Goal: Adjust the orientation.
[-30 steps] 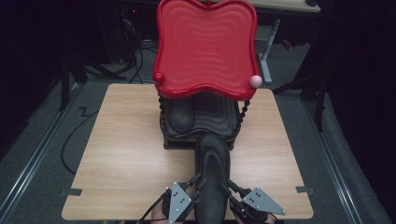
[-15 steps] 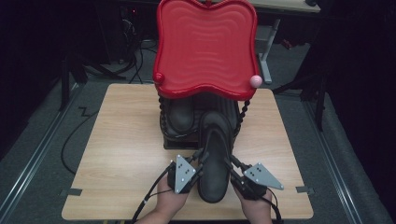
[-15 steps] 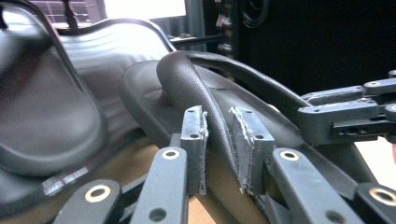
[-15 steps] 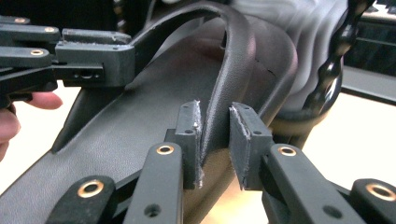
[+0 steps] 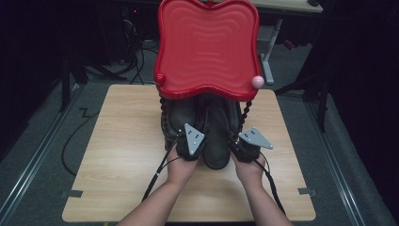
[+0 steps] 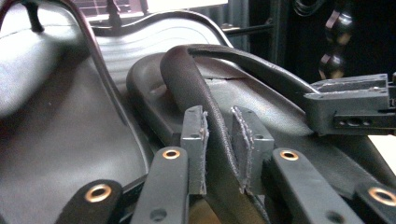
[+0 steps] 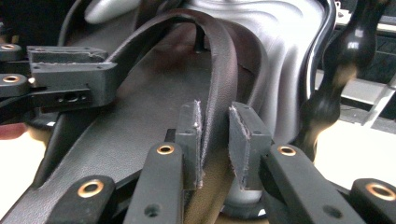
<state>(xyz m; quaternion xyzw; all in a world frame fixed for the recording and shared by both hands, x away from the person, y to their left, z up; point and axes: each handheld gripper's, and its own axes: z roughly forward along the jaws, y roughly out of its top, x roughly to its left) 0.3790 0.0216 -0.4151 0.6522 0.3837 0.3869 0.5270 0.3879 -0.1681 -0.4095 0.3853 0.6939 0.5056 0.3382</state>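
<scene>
High view: wooden table (image 5: pixel 117 155), red tray-topped rack (image 5: pixel 207 47) at the far middle, a dark boot (image 5: pixel 181 120) already stowed on the lower shelf under the tray, second boot (image 5: pixel 216 141) beside it, toe toward the person, half under the tray. It is flanked by the left gripper (image 5: pixel 190 141) and right gripper (image 5: pixel 247 143), each clamped narrow on the boot's collar. Step judged: second boot being slid onto the shelf next to the first (not yet fully in). Next move calls for both hands to push level and together, collar kept below the tray edge, then both grips released. Left gripper view: pads (image 6: pixel 196 140) are seen pinching the leather rim (image 6: pixel 187 79), which the high view hides. Right gripper view: pads (image 7: pixel 189 135) likewise pinch the opposite rim (image 7: pixel 219 70), with a black beaded post (image 7: pixel 336 70) of the rack just beside.
</scene>
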